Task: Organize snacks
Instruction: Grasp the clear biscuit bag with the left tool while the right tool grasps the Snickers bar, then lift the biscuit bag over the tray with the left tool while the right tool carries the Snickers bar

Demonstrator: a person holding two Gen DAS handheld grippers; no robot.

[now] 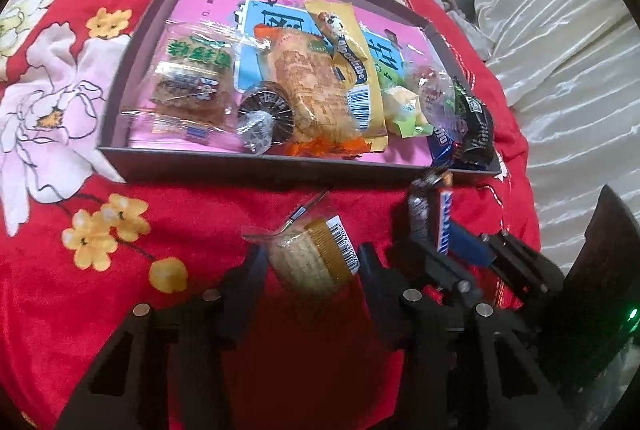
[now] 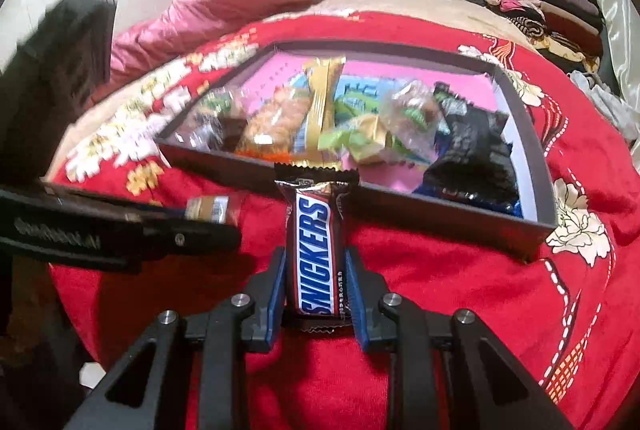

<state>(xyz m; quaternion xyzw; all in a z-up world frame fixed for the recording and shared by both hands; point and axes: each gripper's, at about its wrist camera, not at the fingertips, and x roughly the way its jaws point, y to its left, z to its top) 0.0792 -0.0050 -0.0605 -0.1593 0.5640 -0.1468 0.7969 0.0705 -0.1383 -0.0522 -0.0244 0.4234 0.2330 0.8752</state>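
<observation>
A shallow brown box (image 1: 260, 166) with a pink liner lies on a red flowered blanket and holds several wrapped snacks (image 1: 304, 82). My left gripper (image 1: 312, 254) is shut on a clear-wrapped pale cracker pack (image 1: 310, 260), held just short of the box's near wall. My right gripper (image 2: 316, 270) is shut on a Snickers bar (image 2: 316, 250), held upright in front of the box (image 2: 400, 202). The right gripper and bar also show in the left wrist view (image 1: 444, 226), to the right of the cracker pack. The left gripper (image 2: 208, 226) shows at the left of the right wrist view.
The red blanket (image 1: 120, 310) covers a bed. Folded clothes (image 2: 540, 6) are stacked at the far right. A pink quilt (image 2: 224, 2) lies behind the box. White satin fabric (image 1: 560, 50) hangs at the right. A dark object (image 2: 56, 58) stands at the left.
</observation>
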